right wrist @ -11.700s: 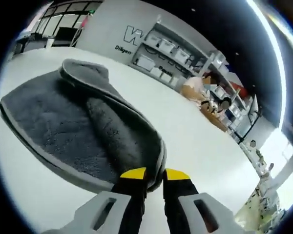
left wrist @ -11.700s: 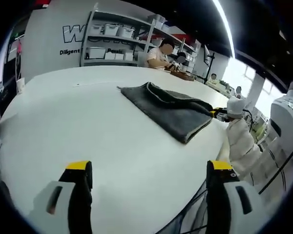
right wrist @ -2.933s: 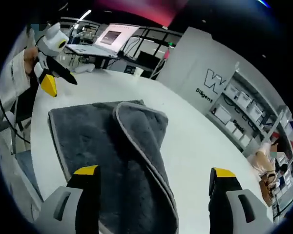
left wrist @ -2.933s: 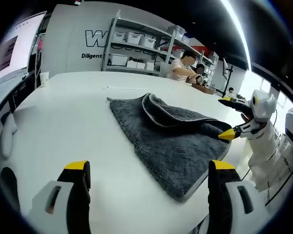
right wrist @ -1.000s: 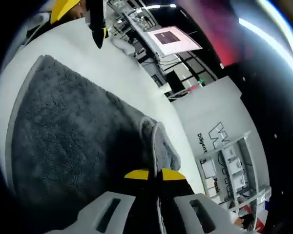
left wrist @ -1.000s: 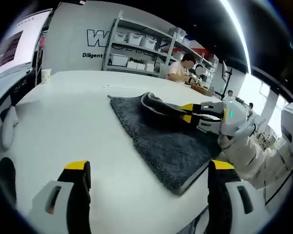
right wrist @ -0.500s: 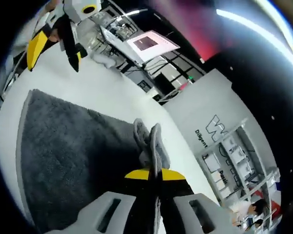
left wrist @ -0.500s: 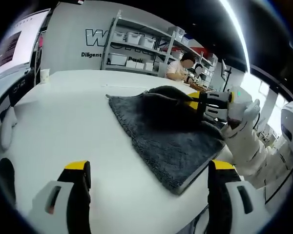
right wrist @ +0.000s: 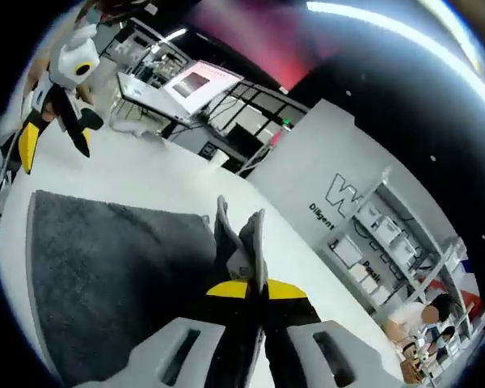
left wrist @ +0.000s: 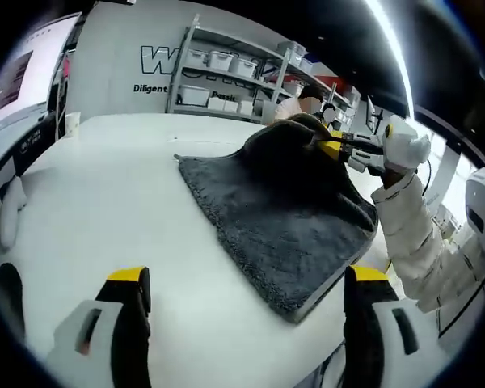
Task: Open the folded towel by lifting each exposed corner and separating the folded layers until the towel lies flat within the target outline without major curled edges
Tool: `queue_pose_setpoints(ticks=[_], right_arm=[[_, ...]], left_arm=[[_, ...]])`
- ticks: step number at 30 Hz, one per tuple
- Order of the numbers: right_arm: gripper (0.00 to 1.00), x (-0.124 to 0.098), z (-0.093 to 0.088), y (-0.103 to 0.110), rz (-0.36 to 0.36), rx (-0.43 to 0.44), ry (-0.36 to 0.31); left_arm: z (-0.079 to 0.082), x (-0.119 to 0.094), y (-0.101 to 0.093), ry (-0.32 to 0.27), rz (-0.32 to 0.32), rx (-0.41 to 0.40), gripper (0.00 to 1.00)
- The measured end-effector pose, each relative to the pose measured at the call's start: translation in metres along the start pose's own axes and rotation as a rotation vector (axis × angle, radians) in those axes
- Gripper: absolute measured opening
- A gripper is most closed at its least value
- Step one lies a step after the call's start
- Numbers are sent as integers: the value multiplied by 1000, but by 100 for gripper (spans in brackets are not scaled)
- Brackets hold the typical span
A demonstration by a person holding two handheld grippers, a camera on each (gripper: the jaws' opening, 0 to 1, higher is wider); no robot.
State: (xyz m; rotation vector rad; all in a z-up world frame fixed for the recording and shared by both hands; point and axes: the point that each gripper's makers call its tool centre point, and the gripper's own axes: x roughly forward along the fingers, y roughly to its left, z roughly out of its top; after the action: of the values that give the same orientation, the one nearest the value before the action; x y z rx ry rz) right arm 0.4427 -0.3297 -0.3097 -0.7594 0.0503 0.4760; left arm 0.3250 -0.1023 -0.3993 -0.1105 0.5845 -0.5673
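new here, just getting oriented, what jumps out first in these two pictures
The dark grey towel on the white table, its top layer peeled up into a hump at the far side. The right tool pinches that raised fold; in the right gripper view its yellow tips are shut on the edge. The left tool is open near the table's front.

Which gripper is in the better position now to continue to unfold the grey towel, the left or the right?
The right gripper: its jaws are shut on the lifted fold of the grey towel, so it can probably carry that layer over. The left gripper is open, short of the towel's near edge.
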Motion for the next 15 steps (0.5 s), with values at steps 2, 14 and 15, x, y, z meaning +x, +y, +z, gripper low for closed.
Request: queue_pose_setpoints(ticks=[2,14,15], right_arm=[[0,-1,-5,-10,-15,22,6],[0,2,-32,-43,-41,114,37],[0,3,-35,-45,-42,117,40]], left_arm=[[0,1,-1,4,-2,5,98],[0,4,-5,17,-10,14,98],[0,4,-5,19,-10,14,98]])
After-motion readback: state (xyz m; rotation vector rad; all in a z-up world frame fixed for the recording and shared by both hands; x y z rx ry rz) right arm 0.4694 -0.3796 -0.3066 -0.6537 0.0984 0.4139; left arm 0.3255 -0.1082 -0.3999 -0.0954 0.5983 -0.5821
